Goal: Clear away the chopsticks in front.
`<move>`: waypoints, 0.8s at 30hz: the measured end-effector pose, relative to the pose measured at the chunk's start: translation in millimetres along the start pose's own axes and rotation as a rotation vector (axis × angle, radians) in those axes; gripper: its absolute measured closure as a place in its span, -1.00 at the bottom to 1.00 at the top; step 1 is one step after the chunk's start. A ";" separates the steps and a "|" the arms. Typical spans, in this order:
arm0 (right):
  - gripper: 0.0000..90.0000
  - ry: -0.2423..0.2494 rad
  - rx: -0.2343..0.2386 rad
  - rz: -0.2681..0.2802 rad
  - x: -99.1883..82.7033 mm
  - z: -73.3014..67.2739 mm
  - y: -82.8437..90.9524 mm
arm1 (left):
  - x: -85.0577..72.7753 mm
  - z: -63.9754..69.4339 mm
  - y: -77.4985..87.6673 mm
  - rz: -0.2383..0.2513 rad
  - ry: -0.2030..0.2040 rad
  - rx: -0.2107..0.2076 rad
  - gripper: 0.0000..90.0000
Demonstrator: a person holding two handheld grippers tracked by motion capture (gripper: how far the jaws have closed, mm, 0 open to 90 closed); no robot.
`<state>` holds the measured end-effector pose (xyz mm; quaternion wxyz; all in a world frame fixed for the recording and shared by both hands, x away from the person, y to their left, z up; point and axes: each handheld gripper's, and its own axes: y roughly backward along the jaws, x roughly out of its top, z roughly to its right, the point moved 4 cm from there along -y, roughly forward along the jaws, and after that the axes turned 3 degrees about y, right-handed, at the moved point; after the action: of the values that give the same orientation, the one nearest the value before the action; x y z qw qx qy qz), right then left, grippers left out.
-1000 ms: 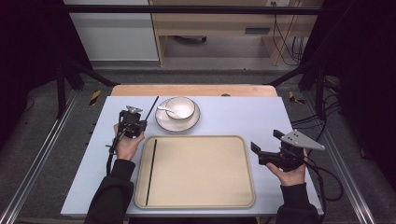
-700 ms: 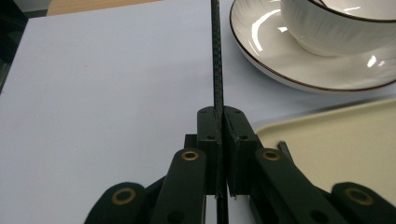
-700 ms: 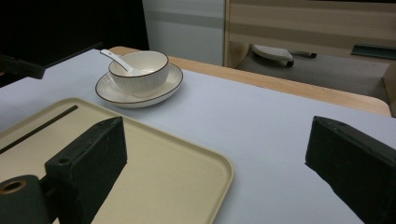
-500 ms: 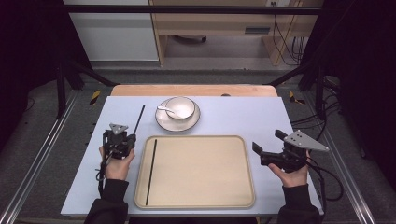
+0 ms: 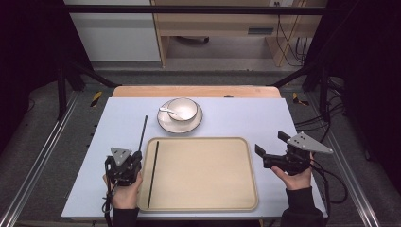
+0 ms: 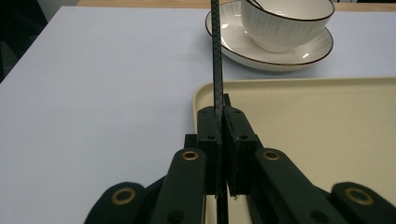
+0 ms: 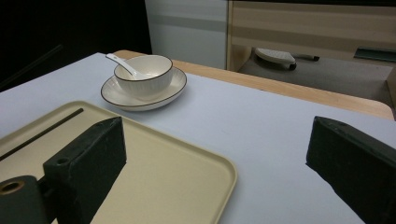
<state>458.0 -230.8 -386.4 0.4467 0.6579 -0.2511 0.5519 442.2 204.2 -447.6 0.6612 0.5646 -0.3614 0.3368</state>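
High view: left gripper (image 5: 134, 158) pinches a black chopstick (image 5: 142, 130) by the tray's (image 5: 203, 205) left edge; right gripper (image 5: 269, 149) gapes wide, empty.

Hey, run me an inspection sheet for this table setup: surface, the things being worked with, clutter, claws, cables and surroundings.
Surface: pale blue table top, wooden strip along the far edge.
Job's things: one black chopstick clamped in the left claw, sticking out over the table beside the tray's left rim; second chopstick lying inside the beige tray near its left side.
Clutter: white bowl with a spoon on a saucer, beyond the tray.
Claws: left shut on the chopstick; right claw open, empty, right of the tray.
Cables: one trails from each claw off the near edge.
Surroundings: metal frame rails, grey floor, wooden furniture behind.
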 end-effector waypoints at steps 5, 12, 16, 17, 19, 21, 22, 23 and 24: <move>-0.89 0.004 0.002 -0.005 -0.9 -0.7 -1.4 | -12.0 8.2 10.7 0.024 0.023 -0.016 0.90; -0.89 0.006 0.004 -0.015 -2.3 -2.6 -3.8 | -31.8 19.7 16.9 0.028 0.063 -0.037 0.90; -0.89 0.009 0.005 -0.017 -2.4 -2.7 -4.1 | -39.3 26.7 15.2 0.022 0.059 -0.038 0.90; -0.89 0.007 0.005 -0.016 -2.4 -2.7 -4.1 | -41.0 28.7 14.9 0.022 0.063 -0.041 0.90; -0.89 0.007 0.005 -0.016 -2.3 -2.7 -4.1 | -44.9 32.4 13.4 0.015 0.066 -0.051 0.90; -0.89 0.007 0.006 -0.017 -2.5 -3.2 -4.1 | -48.6 36.0 10.5 0.003 0.064 -0.056 0.90; -0.89 0.011 0.006 -0.016 -2.6 -3.2 -4.5 | -50.4 37.5 8.7 -0.005 0.063 -0.057 0.90; -0.89 0.011 0.005 -0.015 -2.6 -3.4 -4.8 | -51.8 39.0 6.6 -0.010 0.060 -0.059 0.90; -0.89 0.009 0.005 -0.017 -2.6 -3.8 -5.0 | -53.2 40.3 4.4 -0.016 0.056 -0.057 0.90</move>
<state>459.5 -225.6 -390.4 0.4508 0.6586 -0.2419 0.5519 407.3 163.0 -486.9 0.6895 0.5389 -0.3478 0.3366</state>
